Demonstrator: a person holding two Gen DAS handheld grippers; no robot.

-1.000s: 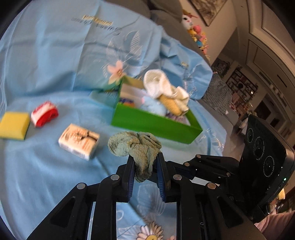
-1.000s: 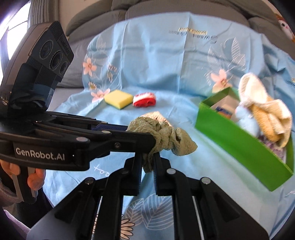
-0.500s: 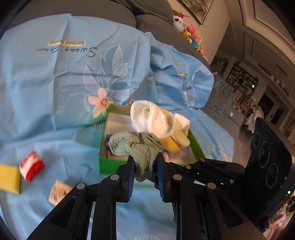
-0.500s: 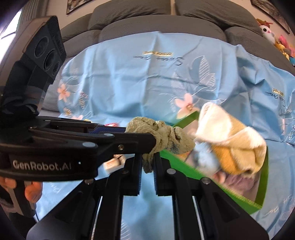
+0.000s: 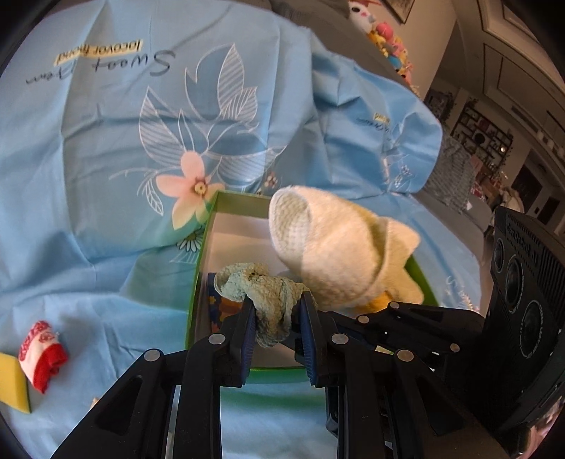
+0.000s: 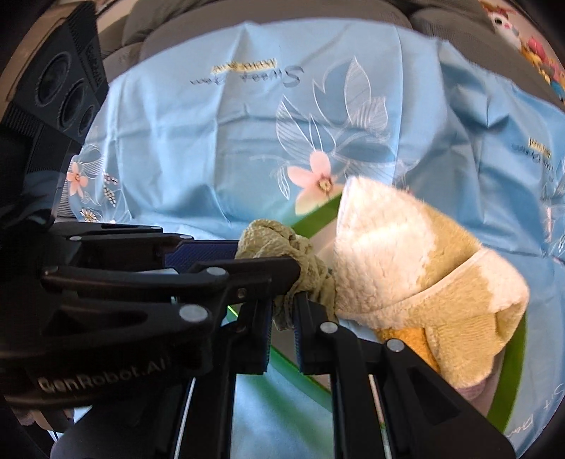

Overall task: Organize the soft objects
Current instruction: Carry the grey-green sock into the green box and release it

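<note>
A bunched green cloth (image 5: 268,293) hangs over the near left corner of the green box (image 5: 197,282). My left gripper (image 5: 275,310) is shut on its lower fold. In the right wrist view my right gripper (image 6: 284,310) is shut on the same green cloth (image 6: 279,243), and the left gripper (image 6: 268,254) reaches in from the left and grips it higher up. A rolled cream and yellow towel (image 5: 335,247) fills the right of the box, and the cloth touches the towel (image 6: 406,264). A blue flowered item (image 5: 219,303) lies in the box under the cloth.
A light blue flowered sheet (image 5: 106,141) covers the sofa. A red and white rolled sock (image 5: 42,349) and a yellow sponge (image 5: 12,381) lie on it at the left. Soft toys (image 5: 385,31) sit on the sofa back at the far right.
Both grippers have carried the green cloth across the sheet to the green box. It was over the sheet in front of the box and now hangs over the box's near corner.
</note>
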